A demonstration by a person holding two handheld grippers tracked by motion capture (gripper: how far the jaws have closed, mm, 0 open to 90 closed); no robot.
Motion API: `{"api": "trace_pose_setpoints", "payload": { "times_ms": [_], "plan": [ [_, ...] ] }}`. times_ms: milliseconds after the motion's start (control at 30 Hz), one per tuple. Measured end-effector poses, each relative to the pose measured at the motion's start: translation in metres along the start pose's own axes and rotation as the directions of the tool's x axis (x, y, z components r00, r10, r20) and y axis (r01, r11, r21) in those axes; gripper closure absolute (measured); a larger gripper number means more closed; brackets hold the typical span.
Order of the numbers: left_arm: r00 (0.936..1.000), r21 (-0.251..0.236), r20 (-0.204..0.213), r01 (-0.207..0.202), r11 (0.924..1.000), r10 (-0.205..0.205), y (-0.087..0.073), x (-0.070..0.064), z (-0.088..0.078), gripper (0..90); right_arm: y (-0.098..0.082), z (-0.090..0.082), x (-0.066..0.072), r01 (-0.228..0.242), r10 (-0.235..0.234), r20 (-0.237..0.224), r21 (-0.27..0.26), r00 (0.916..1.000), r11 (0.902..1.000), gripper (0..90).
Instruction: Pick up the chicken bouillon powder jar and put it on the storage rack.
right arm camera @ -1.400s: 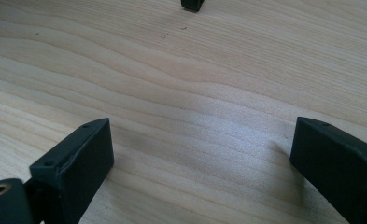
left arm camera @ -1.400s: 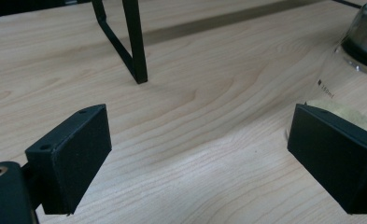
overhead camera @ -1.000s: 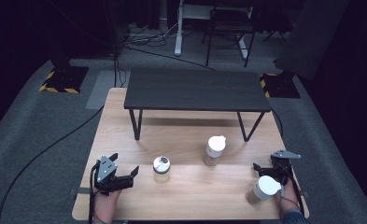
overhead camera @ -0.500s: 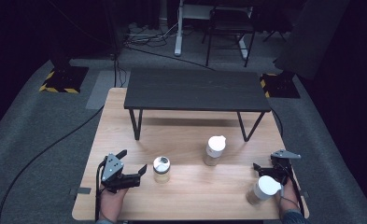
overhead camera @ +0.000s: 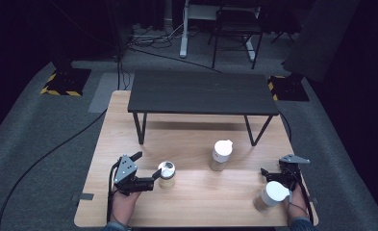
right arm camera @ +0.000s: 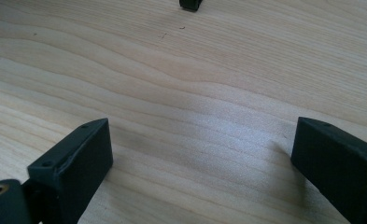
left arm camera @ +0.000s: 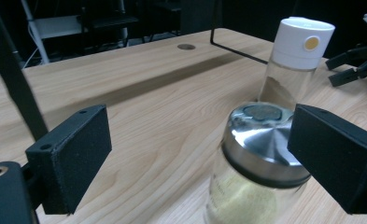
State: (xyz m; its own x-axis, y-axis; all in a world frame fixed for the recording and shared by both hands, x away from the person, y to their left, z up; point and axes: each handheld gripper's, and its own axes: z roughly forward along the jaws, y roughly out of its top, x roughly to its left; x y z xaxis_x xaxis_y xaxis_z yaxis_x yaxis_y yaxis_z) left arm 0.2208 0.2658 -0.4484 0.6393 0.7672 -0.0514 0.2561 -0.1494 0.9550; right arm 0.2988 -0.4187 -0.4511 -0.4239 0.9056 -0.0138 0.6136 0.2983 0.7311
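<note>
Approaching the steel-lidded jar (left arm camera: 258, 163) standing on the table (overhead camera: 196, 202) with my left tool (left arm camera: 195, 158) spread, its right pad almost touching the lid; I judge a bump could tip it. My right tool (right arm camera: 202, 172) rests spread, empty.

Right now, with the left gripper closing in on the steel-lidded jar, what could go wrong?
The left gripper is open with the steel-lidded jar off-centre, close against one pad; closing could push or tip the jar rather than clamp it. The white-capped bottle stands just behind, so a shoved jar might knock it. The right gripper rests open beside another white-lidded jar, which a careless move could bump.
</note>
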Motion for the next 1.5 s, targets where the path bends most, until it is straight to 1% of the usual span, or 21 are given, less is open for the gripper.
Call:
{"api": "trace_pose_setpoints", "payload": {
  "times_ms": [100,333,367,467,600,733,833,867,1000,1033,1067,1133,1200,1233,1300,1333,1367,1400,1433,1467,1500],
  "plan": [
    [0.9998,-0.013,0.022,-0.003,0.9999,0.003,0.000,-0.002,0.005,6.4,0.000,0.000,0.000,-0.001,0.001,0.001,0.000,1.0000,1.0000,5.2],
    [0.9986,-0.012,0.052,-0.007,0.9999,0.007,0.002,-0.004,0.013,7.1,0.000,0.000,0.000,-0.002,0.002,0.002,0.000,1.0000,1.0000,5.0],
    [0.9980,-0.007,0.062,-0.006,1.0000,0.006,0.002,-0.005,0.015,7.4,0.000,0.000,0.000,-0.002,0.002,0.002,0.001,1.0000,1.0000,5.0],
    [0.9974,0.001,0.070,-0.016,0.9999,0.016,0.002,-0.007,0.018,7.4,0.000,0.000,0.000,-0.002,0.002,0.002,0.001,1.0000,1.0000,5.0],
    [0.9967,0.018,0.081,-0.014,0.9997,0.012,0.001,-0.009,0.022,7.0,0.000,0.000,0.000,-0.002,0.002,0.002,0.001,1.0000,1.0000,5.0],
    [0.9965,0.048,0.082,-0.017,0.9987,0.013,-0.001,-0.015,0.029,7.0,0.000,0.000,0.000,-0.002,0.002,0.002,0.001,1.0000,1.0000,5.0],
    [0.9965,0.054,0.082,-0.022,0.9983,0.017,-0.001,-0.017,0.031,7.5,0.000,0.000,0.000,-0.002,0.002,0.002,0.001,1.0000,1.0000,5.0],
    [0.9966,0.059,0.080,-0.025,0.9979,0.020,-0.002,-0.018,0.032,9.5,0.000,0.000,0.000,-0.002,0.002,0.002,0.001,1.0000,1.0000,5.0],
    [0.9973,0.075,0.071,-0.026,0.9969,0.021,-0.003,-0.019,0.033,11.1,0.000,0.000,0.000,-0.002,0.002,0.002,0.001,1.0000,1.0000,5.0],
    [0.9974,0.092,0.070,-0.023,0.9955,0.016,-0.003,-0.019,0.035,11.4,0.000,0.000,0.000,-0.003,0.003,0.002,0.001,1.0000,1.0000,5.0],
    [0.9974,0.092,0.070,-0.023,0.9955,0.016,-0.003,-0.019,0.035,11.7,0.000,0.000,0.000,-0.002,0.002,0.002,0.001,1.0000,1.0000,5.0],
    [0.9972,0.118,0.073,-0.026,0.9927,0.017,-0.003,-0.018,0.038,12.2,0.000,0.000,0.000,-0.003,0.003,0.002,0.001,1.0000,1.0000,5.0],
    [0.9961,0.145,0.087,-0.023,0.9891,0.010,-0.003,-0.015,0.042,12.8,0.000,0.000,0.000,-0.003,0.003,0.002,0.001,1.0000,1.0000,5.0],
    [0.9961,0.145,0.087,-0.023,0.9891,0.010,-0.003,-0.015,0.042,13.2,0.000,0.000,0.000,-0.003,0.003,0.002,0.001,1.0000,1.0000,5.0],
    [0.9956,0.168,0.092,-0.032,0.9852,0.017,-0.002,-0.016,0.046,14.0,0.000,0.000,0.000,-0.003,0.003,0.002,0.001,1.0000,1.0000,5.0],
    [0.9956,0.168,0.092,-0.032,0.9852,0.017,-0.002,-0.016,0.046,14.6,0.000,0.000,0.000,-0.003,0.003,0.002,0.001,1.0000,1.0000,5.0],
    [0.9960,0.186,0.085,-0.043,0.9816,0.028,-0.001,-0.019,0.047,15.5,0.000,0.000,0.000,-0.003,0.003,0.002,0.001,1.0000,1.0000,5.0],
    [0.9960,0.186,0.085,-0.043,0.9816,0.028,-0.001,-0.019,0.047,15.9,0.000,0.000,0.000,-0.003,0.003,0.002,0.001,1.0000,1.0000,5.0],
    [0.9961,0.194,0.079,-0.054,0.9795,0.039,-0.001,-0.020,0.048,15.9,0.000,0.000,0.000,-0.003,0.003,0.002,0.001,1.0000,1.0000,5.0],
    [0.9965,0.214,0.073,-0.056,0.9753,0.041,-0.001,-0.021,0.051,16.3,0.000,0.000,0.000,-0.003,0.003,0.002,0.001,1.0000,1.0000,5.0],
    [0.9962,0.219,0.076,-0.058,0.9739,0.042,-0.002,-0.021,0.052,18.0,0.000,0.000,0.000,-0.003,0.003,0.002,0.001,1.0000,1.0000,4.9]
  ]
}}
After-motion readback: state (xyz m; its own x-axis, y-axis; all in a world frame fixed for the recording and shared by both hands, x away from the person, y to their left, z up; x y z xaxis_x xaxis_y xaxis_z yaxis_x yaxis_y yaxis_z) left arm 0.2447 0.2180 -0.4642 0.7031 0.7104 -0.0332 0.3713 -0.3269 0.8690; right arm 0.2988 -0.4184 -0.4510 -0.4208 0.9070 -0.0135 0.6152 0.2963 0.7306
